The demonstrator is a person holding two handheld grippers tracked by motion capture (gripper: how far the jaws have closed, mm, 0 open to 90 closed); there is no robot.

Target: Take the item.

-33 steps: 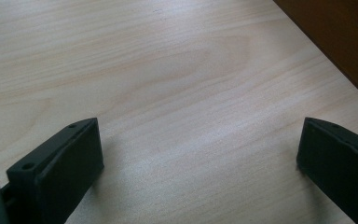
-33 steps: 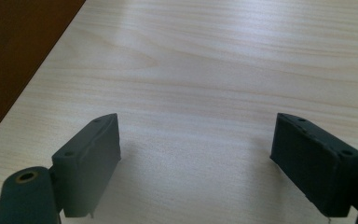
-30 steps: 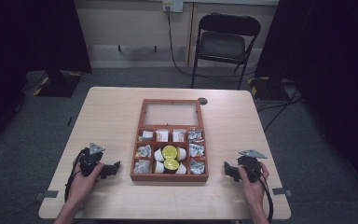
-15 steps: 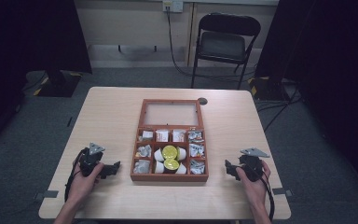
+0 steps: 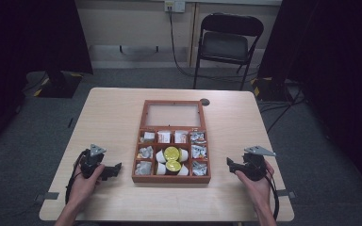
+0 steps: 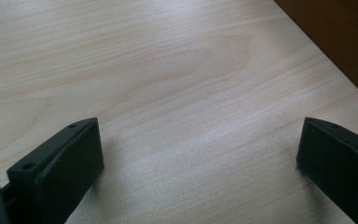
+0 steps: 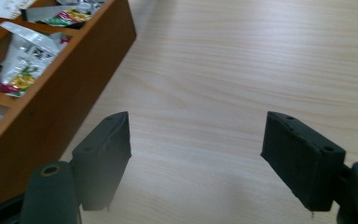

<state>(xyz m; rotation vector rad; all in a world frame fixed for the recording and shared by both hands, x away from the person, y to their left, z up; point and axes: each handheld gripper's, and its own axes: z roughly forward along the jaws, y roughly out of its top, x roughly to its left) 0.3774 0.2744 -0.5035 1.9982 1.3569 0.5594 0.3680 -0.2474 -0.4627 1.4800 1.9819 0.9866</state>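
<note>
Both our hands rest low on the wooden table (image 5: 113,113), one on each side of the compartment box (image 5: 171,177). We hold the left gripper (image 5: 115,170) jaws wide, nothing between them. Over to the right gripper (image 5: 230,164): aimed at the box's side wall, jaws just been closing, empty and apart.

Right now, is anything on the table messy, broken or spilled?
Nothing stands out. The wooden box sits square on the table, its lid open flat, packets and yellow-lidded cups all inside. The left gripper and right gripper rest open either side, holding nothing.
</note>
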